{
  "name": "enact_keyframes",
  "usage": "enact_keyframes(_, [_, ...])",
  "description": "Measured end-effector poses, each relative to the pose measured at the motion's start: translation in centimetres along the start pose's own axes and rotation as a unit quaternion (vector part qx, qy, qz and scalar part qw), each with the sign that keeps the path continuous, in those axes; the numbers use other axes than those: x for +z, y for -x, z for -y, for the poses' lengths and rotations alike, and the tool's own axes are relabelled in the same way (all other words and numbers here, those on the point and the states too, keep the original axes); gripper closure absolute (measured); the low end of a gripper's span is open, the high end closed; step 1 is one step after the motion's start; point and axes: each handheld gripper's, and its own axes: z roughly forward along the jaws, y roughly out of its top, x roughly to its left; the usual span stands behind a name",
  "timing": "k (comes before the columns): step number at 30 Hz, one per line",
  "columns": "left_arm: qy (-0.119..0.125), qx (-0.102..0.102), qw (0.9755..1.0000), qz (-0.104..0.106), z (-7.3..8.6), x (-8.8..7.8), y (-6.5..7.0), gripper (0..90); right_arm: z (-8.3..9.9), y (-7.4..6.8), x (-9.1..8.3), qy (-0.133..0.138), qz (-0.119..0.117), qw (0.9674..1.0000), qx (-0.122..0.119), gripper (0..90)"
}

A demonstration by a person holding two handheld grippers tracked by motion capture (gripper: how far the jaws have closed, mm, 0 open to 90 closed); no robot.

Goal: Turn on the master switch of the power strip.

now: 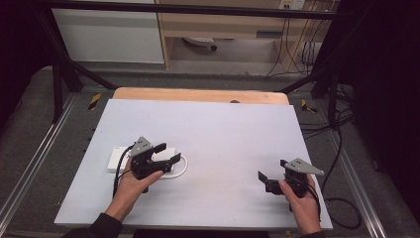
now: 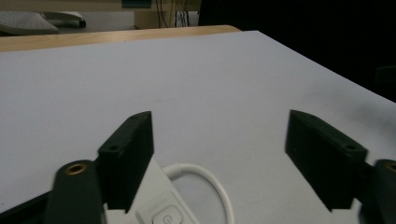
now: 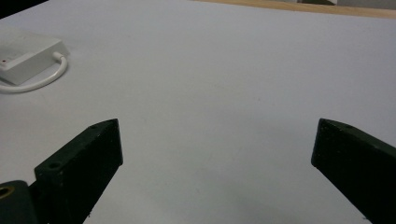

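On the pale surface [image 1: 208, 129], the left tool [image 1: 167, 153] hovers with jaws spread wide over a white power strip [image 1: 118, 157] at about 8 o'clock. The left gripper view adds detail — a round button [image 2: 164, 218] and the looped white cable [image 2: 212, 184] beside it. The right tool [image 1: 273, 173], at 4 o'clock, is also wide open, gripping nothing — its view places the strip [image 3: 25, 53] far off.

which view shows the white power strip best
The right gripper view: the power strip and its looped white cable lie unobstructed on the table there. In the high view the left claw covers most of it; the left gripper view cuts it off at the bottom edge.
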Motion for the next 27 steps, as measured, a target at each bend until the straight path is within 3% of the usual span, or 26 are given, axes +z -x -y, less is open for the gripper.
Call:
enact_keyframes(4, [0.005, -0.006, 1.0000, 0.001, -0.4, -0.2, 0.0, 9.5, 0.0, 0.0, 0.0, 0.000, 0.000, 1.0000, -0.001, 2.4])
enact_keyframes(14, [0.009, -0.005, 0.9999, -0.001, -0.8, -0.9, -0.1, 7.9, 0.0, 0.0, 0.0, -0.001, -0.001, 1.0000, -0.002, 2.4])
enact_keyframes(27, [0.013, 0.004, 0.9999, -0.003, -1.0, -3.0, -0.2, 7.9, 0.0, 0.0, 0.0, -0.001, -0.001, 1.0000, -0.001, 2.4])
